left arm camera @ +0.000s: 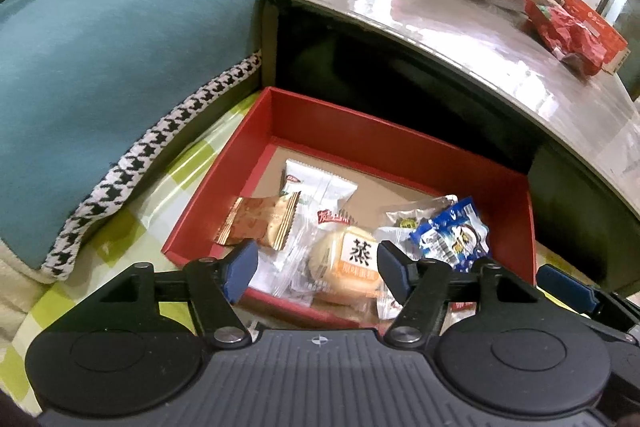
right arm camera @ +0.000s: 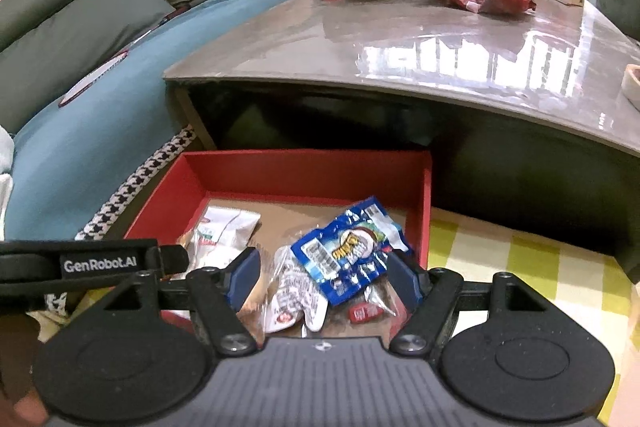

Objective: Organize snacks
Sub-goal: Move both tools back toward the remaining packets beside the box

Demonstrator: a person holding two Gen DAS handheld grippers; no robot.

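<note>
Snacks (left arm camera: 344, 259) — wrapped, loose, inside red box (left arm camera: 360, 135)

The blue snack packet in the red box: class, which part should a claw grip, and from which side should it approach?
Probably grip the blue snack packet by its crimped upper end, coming down from above. It lies tilted on top of the other wrappers in the red box, so that flat sealed edge sticks up free, while its puffy middle would likely slip. The box walls block a sideways approach.
</note>
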